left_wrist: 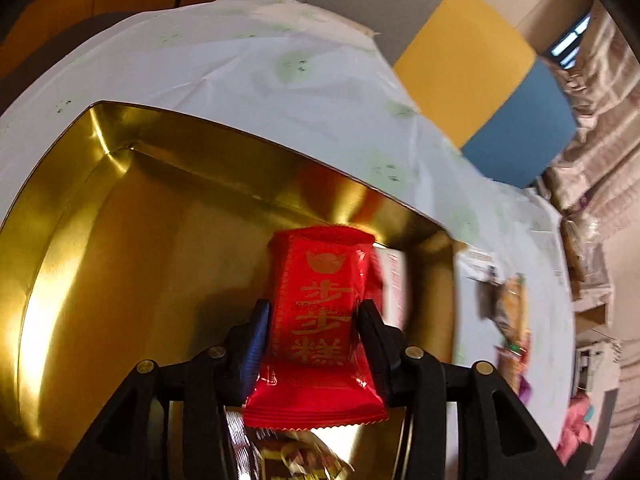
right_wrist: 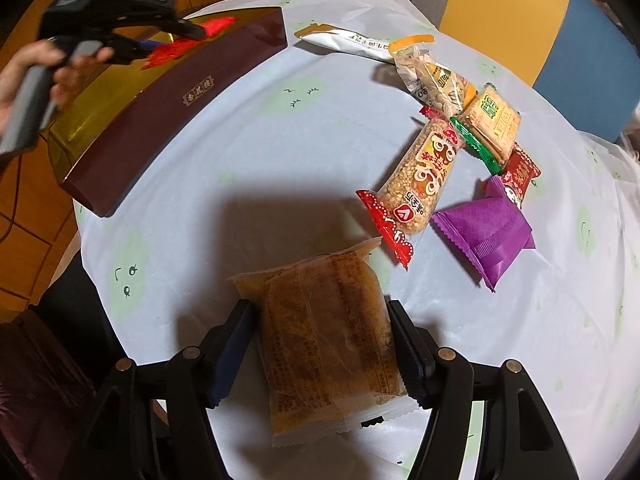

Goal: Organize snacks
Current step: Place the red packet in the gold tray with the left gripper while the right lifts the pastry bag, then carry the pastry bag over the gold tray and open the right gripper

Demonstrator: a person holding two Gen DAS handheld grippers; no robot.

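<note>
Looking down my left gripper (left_wrist: pixel 314 320), I saw its two fingers on either side of a red snack pack (left_wrist: pixel 320 320), and the pads seemed to press its sides, so it was clamped on the pack. Below it sat the shiny gold box (left_wrist: pixel 120 220), and the pack hung over the inside of the box, near the right wall. Something in a gold wrapper (left_wrist: pixel 296 456) showed just under the gripper.

From my right gripper's camera, that same box (right_wrist: pixel 168 100) was far off to the upper left, with a hand (right_wrist: pixel 24 72) holding the left gripper over it. My right gripper (right_wrist: pixel 320 344) was clamped on a clear pack of brown cake (right_wrist: pixel 328 344), with the white table cover (right_wrist: pixel 240 160) beneath it; I could not tell if the pack touched the cover. Ahead and to the right lay more snacks close together: a long puffed grain bar (right_wrist: pixel 416 184), a purple pack (right_wrist: pixel 488 236), a small cracker pack (right_wrist: pixel 492 124) and a white pack (right_wrist: pixel 352 46) farthest away.
</note>
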